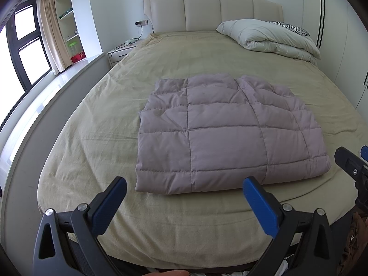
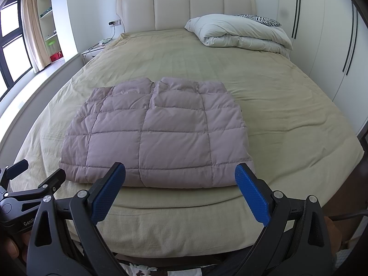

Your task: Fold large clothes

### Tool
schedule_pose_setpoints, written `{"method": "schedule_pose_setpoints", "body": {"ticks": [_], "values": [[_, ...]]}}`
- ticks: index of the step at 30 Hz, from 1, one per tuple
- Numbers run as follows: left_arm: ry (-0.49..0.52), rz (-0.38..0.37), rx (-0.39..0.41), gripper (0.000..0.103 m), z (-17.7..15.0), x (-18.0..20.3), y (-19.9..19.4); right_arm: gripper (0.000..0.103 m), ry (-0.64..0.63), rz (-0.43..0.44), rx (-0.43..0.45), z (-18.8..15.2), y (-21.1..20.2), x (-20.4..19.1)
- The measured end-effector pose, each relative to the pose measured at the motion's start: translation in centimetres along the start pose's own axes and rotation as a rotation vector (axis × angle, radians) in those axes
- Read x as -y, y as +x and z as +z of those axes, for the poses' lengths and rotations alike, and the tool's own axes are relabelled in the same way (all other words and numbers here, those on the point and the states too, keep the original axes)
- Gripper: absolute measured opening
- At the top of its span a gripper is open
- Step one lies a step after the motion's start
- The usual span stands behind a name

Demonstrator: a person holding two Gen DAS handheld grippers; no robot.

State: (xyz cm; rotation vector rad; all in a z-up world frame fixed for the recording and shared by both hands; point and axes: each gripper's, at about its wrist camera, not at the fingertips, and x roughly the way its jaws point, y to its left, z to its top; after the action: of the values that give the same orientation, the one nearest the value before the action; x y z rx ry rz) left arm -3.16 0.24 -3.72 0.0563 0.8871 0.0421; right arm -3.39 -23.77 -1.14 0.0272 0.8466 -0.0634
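Note:
A mauve quilted puffer garment (image 1: pixel 220 133) lies folded into a neat rectangle on the beige bed sheet (image 1: pixel 96 138), near the foot of the bed. It also shows in the right wrist view (image 2: pixel 158 135). My left gripper (image 1: pixel 185 184) is open and empty, held above the bed's foot edge just short of the garment's near edge. My right gripper (image 2: pixel 180 170) is open and empty too, its fingertips over the garment's near edge without gripping it. Each gripper shows at the side of the other's view: the right one (image 1: pixel 352 165), the left one (image 2: pixel 34 179).
A folded white duvet (image 1: pixel 269 38) and a zebra-print pillow (image 1: pixel 289 27) lie at the head of the bed on the right. A padded headboard (image 1: pixel 211 11), a nightstand (image 1: pixel 119 51), shelves and a window stand on the left; wardrobe doors (image 1: pixel 333 34) on the right.

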Motion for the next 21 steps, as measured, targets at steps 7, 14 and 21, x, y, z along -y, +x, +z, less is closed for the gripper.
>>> {"method": "schedule_pose_setpoints", "body": {"ticks": [7,14,21], "values": [[0.000,0.001,-0.001,0.103,0.05,0.00,-0.01,0.098,0.001,0.001,0.001,-0.05,-0.09,-0.09],[0.000,-0.001,0.000,0.103,0.02,-0.03,-0.17,0.098,0.001,0.001,-0.002,-0.15,-0.18,-0.26],[-0.002,-0.007,-0.004,0.103,-0.02,-0.15,-0.30,0.098,0.003,0.001,-0.008,-0.26,-0.12,-0.39]]}}
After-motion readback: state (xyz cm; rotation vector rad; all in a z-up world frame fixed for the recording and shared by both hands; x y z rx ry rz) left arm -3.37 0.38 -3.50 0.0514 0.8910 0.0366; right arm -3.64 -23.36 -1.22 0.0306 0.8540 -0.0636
